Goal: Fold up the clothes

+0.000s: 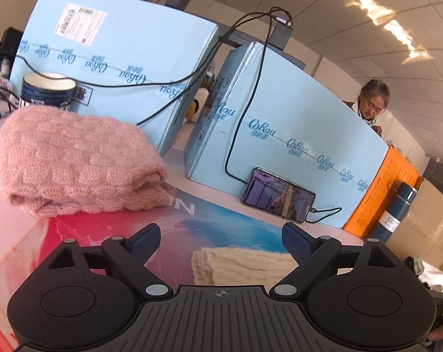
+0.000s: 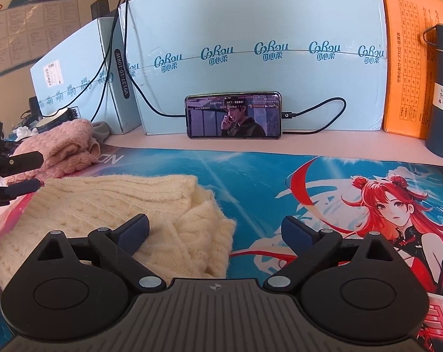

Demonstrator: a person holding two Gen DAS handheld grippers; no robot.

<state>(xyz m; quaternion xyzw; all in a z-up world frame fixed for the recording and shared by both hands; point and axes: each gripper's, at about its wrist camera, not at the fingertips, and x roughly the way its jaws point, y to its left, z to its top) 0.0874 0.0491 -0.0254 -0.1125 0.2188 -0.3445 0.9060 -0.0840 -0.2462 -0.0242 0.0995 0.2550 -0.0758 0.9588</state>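
Both grippers, the left gripper (image 1: 220,236) and right gripper (image 2: 215,230), have jaws spread wide, holding nothing, above the cream sweater (image 2: 110,205); the folded pink sweater (image 1: 74,164) lies far left.

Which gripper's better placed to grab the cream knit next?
Right. The right gripper hangs open directly over the cream knit; the left gripper, also open, sits at its edge.

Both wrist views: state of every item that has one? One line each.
left tool: open, empty
right tool: open, empty, over the cream sweater
cream sweater: rumpled, roughly bunched on the mat
pink sweater: folded, set aside at mat's edge
phone: screen on, cable plugged in, leaning on the blue box
flask: upright, lid on
mug: upright; contents not visible
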